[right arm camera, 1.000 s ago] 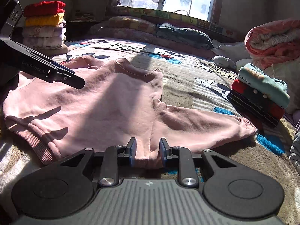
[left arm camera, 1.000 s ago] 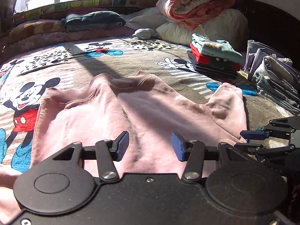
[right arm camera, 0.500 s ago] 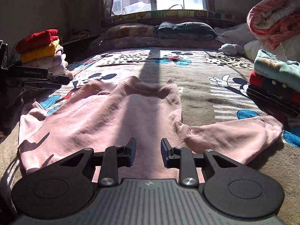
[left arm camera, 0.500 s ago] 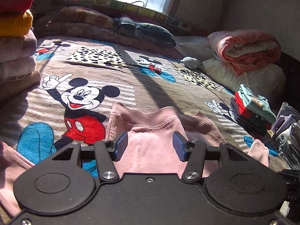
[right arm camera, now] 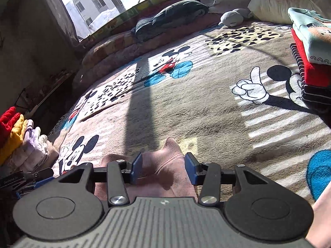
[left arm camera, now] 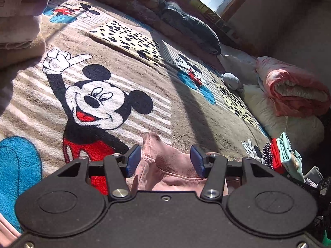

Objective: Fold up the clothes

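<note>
Two tools are being held low over the far edge of the pink sweatshirt [left arm camera: 165,161] on the bed [left arm camera: 186,107]. The left tool [left arm camera: 165,161] is being kept wide apart, with ribbed edge lying between its blue pads [left arm camera: 132,161] but not pinched. The right tool [right arm camera: 163,168] is likewise being held spread, a raised fold of the same cloth [right arm camera: 165,157] sitting in its gap. Folded stacks are being kept at 3 o'clock [left arm camera: 279,155] and 9 o'clock [right arm camera: 18,140]. For a clean fold, both edge points are probably best pinched deep in the ribbing, at matching height, so that cloth is lifted evenly without bunching.
</note>
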The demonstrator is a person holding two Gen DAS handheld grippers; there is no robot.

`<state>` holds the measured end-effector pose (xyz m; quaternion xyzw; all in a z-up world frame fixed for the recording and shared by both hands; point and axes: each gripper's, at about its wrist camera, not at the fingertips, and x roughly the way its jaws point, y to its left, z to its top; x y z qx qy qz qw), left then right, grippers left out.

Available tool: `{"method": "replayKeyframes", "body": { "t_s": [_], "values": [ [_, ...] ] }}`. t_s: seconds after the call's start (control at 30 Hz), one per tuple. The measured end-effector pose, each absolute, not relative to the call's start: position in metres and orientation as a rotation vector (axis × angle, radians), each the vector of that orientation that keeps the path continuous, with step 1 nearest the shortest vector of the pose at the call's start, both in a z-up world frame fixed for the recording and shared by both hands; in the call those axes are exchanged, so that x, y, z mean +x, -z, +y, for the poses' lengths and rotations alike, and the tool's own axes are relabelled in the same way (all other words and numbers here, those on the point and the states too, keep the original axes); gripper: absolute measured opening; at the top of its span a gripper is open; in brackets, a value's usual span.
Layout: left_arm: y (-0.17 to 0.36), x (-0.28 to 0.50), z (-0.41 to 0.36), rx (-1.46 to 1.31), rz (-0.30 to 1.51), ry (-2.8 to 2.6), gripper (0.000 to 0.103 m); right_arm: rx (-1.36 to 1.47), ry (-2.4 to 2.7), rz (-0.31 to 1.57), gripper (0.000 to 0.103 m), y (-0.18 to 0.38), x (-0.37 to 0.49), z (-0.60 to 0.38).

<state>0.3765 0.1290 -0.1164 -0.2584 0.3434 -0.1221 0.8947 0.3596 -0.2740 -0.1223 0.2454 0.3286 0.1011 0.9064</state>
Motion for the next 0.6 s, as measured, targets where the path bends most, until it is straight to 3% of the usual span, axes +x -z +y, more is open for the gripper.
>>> {"method": "replayKeyframes", "body": {
  "t_s": [0.17,0.23,0.27,0.3,0.33,0.5,0.6],
  "values": [
    [0.136,0.392,0.130,-0.565,0.769,0.284,0.050,0.582,-0.217,0.719,0.050,0.152,0.391,-0.273],
    [0.141,0.394,0.130,-0.578,0.771,0.298,0.034,0.641,-0.242,0.716,0.047,0.161,0.393,-0.276],
    [0.145,0.395,0.130,-0.572,0.770,0.289,0.030,0.658,-0.251,0.715,0.032,0.165,0.394,-0.277],
    [0.148,0.395,0.131,-0.574,0.766,0.282,0.016,0.677,-0.260,0.713,0.012,0.168,0.395,-0.278],
    [0.153,0.394,0.136,-0.601,0.754,0.280,0.010,0.706,-0.264,0.705,0.012,0.173,0.393,-0.281],
    [0.171,0.387,0.178,-0.915,0.698,0.345,0.008,0.923,-0.229,0.546,0.010,0.187,0.370,-0.319],
    [0.174,0.387,0.181,-0.957,0.698,0.354,0.008,0.941,-0.249,0.539,0.010,0.191,0.369,-0.321]
  ]
}}
